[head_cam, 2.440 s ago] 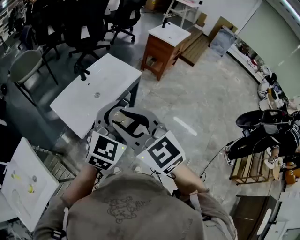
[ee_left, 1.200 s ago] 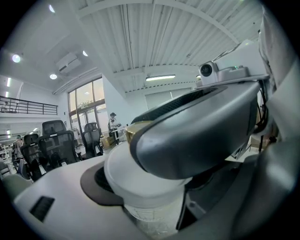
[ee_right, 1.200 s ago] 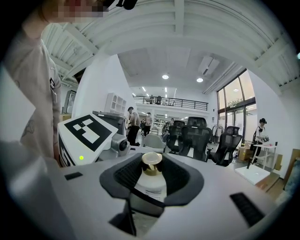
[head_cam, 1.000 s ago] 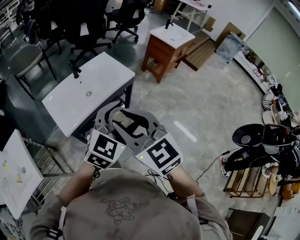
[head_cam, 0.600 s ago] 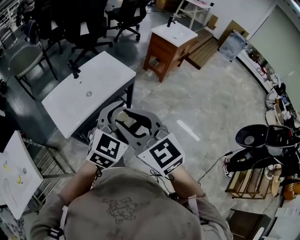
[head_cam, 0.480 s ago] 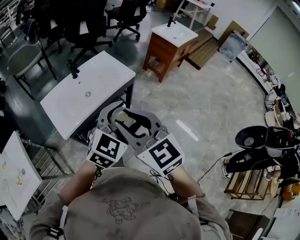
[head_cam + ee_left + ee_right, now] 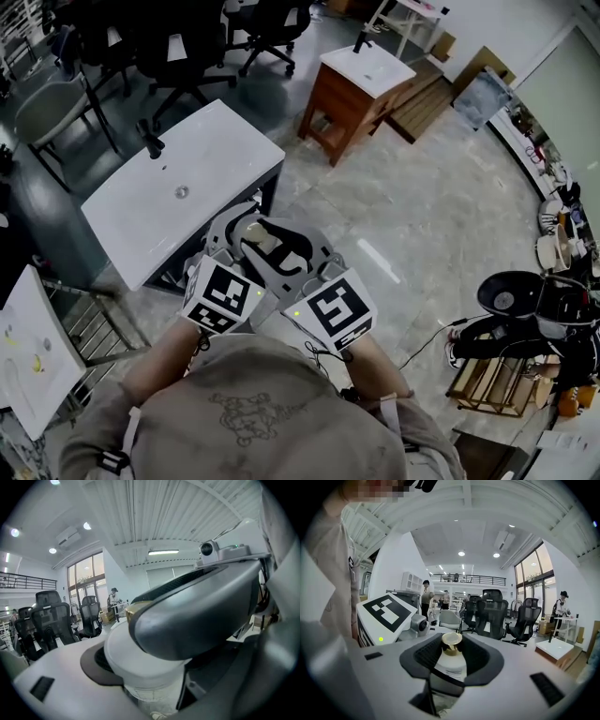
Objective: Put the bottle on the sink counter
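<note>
The bottle (image 7: pixel 450 666) sits pinched between both grippers at once. Its long axis runs out along the jaws, with the cap (image 7: pixel 451 641) at the far end from the hands. The right gripper (image 7: pixel 451 656) has it seated between its two dark ribbed pads, closed on the body just under the neck. The left gripper (image 7: pixel 140 679) presses it from the other side, its dark pad against the rounded shoulder, so both pairs of jaws are clamped on the bottle. The body is white, smooth and rounded, probably plastic, with small print lower down that is too fine to read. The cap is a short gold-coloured cylinder with a shiny top. The jaws are matte grey moulded shells that curve around it, and the right gripper's shell crosses over the bottle in the left gripper view. The sink counter (image 7: pixel 150 214) lies ahead of the fingers and to their left, lower than the bottle and apart from it. It is a flat, glossy white slab with a shallow basin, a small drain and a black faucet (image 7: pixel 150 141) at its far edge. The left gripper is on the counter's side, so the carry probably goes forward and leftward before the bottle is set down on a flat part of the slab. Beyond the fingers to the right a wooden vanity (image 7: pixel 339 105) stands on the pale tiled floor (image 7: pixel 412 216).
</note>
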The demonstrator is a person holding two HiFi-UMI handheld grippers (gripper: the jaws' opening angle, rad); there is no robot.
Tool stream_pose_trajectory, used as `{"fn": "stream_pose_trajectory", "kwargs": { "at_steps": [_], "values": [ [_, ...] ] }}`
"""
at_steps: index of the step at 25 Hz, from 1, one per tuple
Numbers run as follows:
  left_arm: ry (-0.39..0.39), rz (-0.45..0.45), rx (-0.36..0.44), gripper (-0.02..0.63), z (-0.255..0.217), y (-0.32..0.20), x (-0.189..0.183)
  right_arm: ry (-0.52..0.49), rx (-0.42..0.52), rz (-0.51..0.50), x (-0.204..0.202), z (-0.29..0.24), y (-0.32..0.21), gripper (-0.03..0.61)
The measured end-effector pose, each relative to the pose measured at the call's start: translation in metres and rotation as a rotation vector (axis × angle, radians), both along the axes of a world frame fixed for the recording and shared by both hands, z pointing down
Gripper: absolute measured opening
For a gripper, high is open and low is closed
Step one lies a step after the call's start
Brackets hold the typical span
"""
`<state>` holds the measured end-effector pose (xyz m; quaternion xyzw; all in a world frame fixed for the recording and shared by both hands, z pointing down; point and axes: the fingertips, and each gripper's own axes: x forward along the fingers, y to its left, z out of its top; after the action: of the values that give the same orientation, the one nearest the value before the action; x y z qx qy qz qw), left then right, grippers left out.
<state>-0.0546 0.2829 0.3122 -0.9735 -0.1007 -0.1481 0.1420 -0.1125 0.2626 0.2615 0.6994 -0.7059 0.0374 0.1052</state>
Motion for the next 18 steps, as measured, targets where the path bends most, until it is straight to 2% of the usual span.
{"fn": "stream_pose_trajectory", "kwargs": {
  "at_steps": [18],
  "values": [
    [-0.06,-0.06,-0.041,0.33,0.011,-0.145,0.1,-0.051,-0.073,-0.058,0.102,0.009,-0.144,0.138]
  ]
}}
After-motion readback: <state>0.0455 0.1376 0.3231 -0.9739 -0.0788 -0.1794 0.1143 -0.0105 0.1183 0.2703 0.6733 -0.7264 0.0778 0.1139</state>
